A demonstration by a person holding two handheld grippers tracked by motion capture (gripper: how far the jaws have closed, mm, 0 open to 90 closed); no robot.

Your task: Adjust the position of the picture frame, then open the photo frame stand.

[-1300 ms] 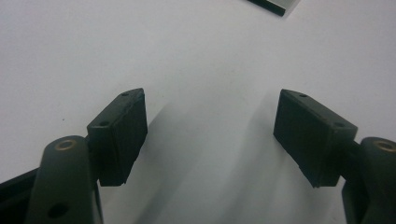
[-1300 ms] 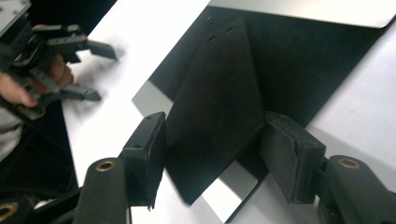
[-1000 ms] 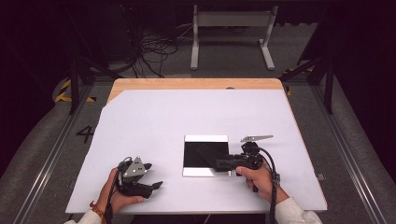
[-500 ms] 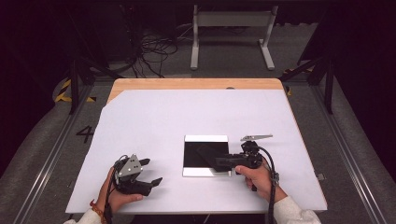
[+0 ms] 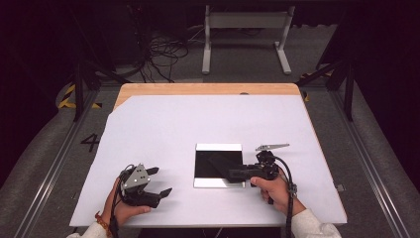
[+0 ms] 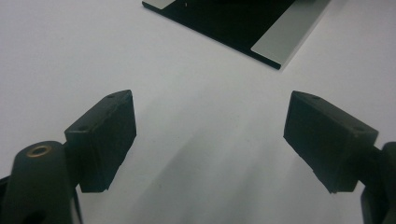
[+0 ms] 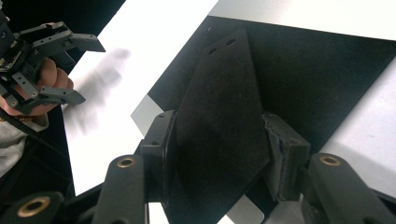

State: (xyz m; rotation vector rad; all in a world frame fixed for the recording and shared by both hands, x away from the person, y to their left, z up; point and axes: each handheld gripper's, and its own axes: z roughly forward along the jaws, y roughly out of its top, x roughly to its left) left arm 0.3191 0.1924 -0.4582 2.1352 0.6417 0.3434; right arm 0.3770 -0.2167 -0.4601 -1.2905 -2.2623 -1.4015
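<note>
While my right gripper (image 5: 233, 174) reaches in over the black tray (image 5: 218, 165) from its right edge, jaws clamped on a dark flat piece (image 7: 219, 121), my left gripper (image 5: 162, 181) sits left of the tray, jaws wide apart, shifted slightly nearer it than before.

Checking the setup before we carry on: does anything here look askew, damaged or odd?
Nothing looks damaged or spilled. The black panel lies flat and square on the white table. The right gripper is shut on a flat black piece over that panel. The left gripper hangs open above bare table.
</note>
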